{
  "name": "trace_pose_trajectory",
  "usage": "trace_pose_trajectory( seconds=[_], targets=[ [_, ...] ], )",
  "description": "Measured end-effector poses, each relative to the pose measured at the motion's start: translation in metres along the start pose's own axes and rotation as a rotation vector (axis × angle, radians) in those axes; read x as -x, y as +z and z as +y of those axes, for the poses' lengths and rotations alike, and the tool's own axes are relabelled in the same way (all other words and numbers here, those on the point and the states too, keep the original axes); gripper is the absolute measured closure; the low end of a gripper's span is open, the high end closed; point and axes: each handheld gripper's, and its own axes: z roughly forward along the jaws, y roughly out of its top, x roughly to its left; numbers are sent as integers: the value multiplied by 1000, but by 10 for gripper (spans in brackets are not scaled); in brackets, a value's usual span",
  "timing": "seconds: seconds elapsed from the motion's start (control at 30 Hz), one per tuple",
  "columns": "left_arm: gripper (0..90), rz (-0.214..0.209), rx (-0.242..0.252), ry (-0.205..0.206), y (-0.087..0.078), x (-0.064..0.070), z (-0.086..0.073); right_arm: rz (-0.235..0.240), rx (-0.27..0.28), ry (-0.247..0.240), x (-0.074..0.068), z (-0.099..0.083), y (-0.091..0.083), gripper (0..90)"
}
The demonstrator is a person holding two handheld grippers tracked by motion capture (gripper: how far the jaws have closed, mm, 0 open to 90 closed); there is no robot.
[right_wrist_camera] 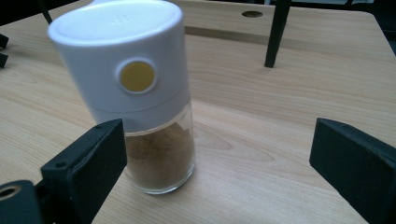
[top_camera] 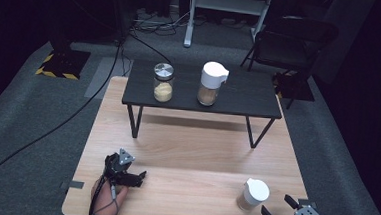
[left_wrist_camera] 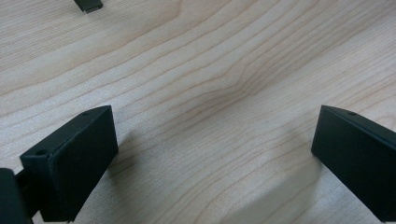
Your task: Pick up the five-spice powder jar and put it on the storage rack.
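A white-capped glass shaker of brown powder (top_camera: 253, 195) stands upright near the wooden table's (top_camera: 190, 152) front right. In the right gripper view the same shaker (right_wrist_camera: 140, 51) has a yellow round button on its cap and stands close before the left jaw. My right gripper (top_camera: 276, 205) (right_wrist_camera: 217, 126) is open just right of it, not touching. At the front left a hand holds my left gripper (top_camera: 140, 176) (left_wrist_camera: 212, 119), open low over bare wood. On a low black shelf (top_camera: 239, 98) stand a metal-lidded jar of yellow grains (top_camera: 163, 82) and a second white-capped shaker (top_camera: 211, 84).
The shelf's thin black legs (top_camera: 136, 121) (right_wrist_camera: 275, 32) stand on the table's far half. A round hole (right_wrist_camera: 252, 14) is in the tabletop behind them. A black folding chair (top_camera: 293, 38), cables (top_camera: 153, 27) and a white stand (top_camera: 190, 17) are on the carpet beyond.
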Motion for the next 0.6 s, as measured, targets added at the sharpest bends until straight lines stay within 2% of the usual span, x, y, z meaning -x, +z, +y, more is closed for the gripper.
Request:
trace_pose_trajectory(
  seconds=[0.6],
  targets=[
    [5,0,0,0,0,0,0,16,-2,-44,-17,5,9,40]
  ],
)
